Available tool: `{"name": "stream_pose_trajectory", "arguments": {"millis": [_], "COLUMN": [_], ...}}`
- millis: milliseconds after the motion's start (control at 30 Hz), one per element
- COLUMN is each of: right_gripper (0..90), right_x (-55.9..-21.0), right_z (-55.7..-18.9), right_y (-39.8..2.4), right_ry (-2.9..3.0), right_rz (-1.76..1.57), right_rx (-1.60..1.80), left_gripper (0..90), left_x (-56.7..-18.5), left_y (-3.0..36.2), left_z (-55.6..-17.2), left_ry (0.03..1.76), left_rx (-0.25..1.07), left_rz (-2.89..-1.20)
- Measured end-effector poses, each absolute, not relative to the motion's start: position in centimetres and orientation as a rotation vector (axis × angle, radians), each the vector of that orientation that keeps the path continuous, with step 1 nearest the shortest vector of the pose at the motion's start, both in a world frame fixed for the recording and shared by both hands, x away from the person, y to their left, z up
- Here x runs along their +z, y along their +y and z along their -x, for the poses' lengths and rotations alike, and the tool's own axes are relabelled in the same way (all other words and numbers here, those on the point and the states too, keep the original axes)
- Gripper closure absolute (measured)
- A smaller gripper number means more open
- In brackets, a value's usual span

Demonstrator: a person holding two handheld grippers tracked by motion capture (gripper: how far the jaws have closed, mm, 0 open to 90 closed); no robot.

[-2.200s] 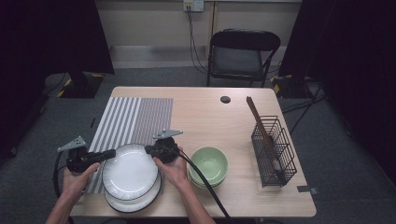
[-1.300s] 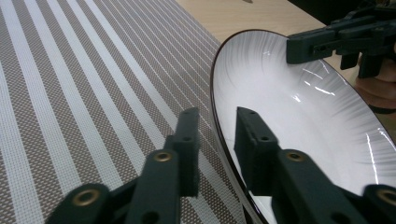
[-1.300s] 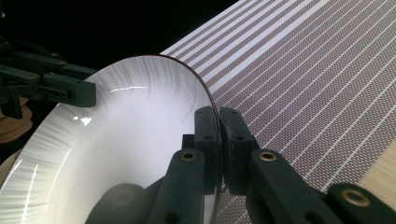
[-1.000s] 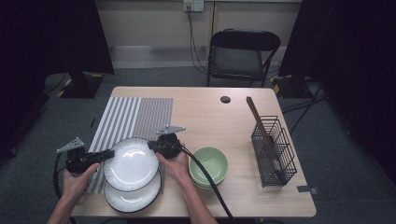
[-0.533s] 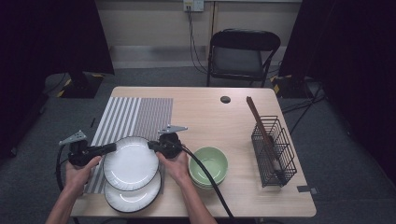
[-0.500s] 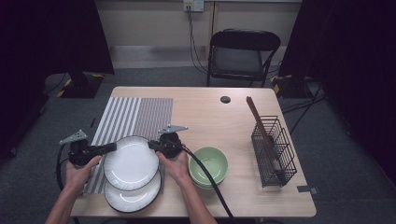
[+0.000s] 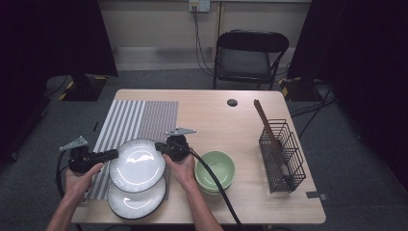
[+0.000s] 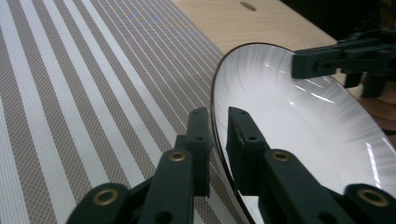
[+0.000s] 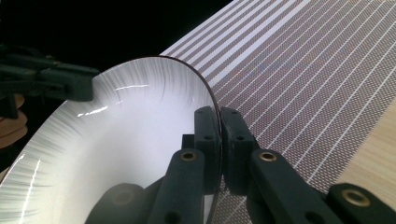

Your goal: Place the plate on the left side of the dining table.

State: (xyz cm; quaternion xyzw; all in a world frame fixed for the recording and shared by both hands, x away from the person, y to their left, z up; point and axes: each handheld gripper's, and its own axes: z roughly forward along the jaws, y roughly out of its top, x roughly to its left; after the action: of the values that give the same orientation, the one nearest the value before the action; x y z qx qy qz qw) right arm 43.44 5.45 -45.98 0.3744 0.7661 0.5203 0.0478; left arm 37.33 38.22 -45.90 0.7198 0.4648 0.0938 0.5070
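A white plate (image 7: 137, 166) with a dark rim hangs level over a second matching plate (image 7: 137, 207) at the table's front left. My right gripper (image 7: 159, 147) is shut on its right rim; in the right gripper view the jaws of that gripper (image 9: 219, 116) pinch the plate (image 9: 116, 140) edge. My left gripper (image 7: 113, 154) is at the left rim. In the left gripper view its jaws (image 8: 218, 116) have just been opening and stand slightly apart, with the plate (image 8: 299, 116) rim between them and a gap showing.
A striped placemat (image 7: 139, 118) lies just beyond the plates. Green bowls (image 7: 215, 169) sit stacked right of my right hand. A black wire rack (image 7: 281, 154) with a wooden utensil stands far right. A small black cap (image 7: 232, 102) and a folding chair (image 7: 250, 53) are behind.
The upper plate has been lifted off the lower one and carried a little toward the placemat. The left gripper's jaws have parted slightly around the rim.
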Motion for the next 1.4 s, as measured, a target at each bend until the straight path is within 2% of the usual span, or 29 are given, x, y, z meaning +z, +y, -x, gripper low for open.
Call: {"name": "stream_pose_trajectory", "arguments": {"millis": [233,567,667,1400], "right_gripper": [87.0,87.4,87.7,87.3], "right_x": [-46.0,-45.7,-45.4,-44.0], "right_z": [-43.4,-43.2,-43.1,-43.5], "right_y": [5.5,5.5,5.5,5.8], "right_ry": [2.334,2.311,2.305,2.270], "right_rz": [-1.135,-1.131,-1.113,-1.084], "right_rx": [1.585,1.591,1.593,1.609], "left_gripper": [69.9,81.4,83.8,86.6], "left_x": [-46.8,-46.1,-45.5,-43.7], "left_y": [38.4,38.0,37.8,38.1], "left_z": [-36.1,-37.1,-37.4,-38.7], "left_ry": [1.138,1.164,1.162,1.143], "left_rx": [0.184,0.204,0.262,0.323], "left_rz": [-1.705,-1.687,-1.719,-1.710]}}
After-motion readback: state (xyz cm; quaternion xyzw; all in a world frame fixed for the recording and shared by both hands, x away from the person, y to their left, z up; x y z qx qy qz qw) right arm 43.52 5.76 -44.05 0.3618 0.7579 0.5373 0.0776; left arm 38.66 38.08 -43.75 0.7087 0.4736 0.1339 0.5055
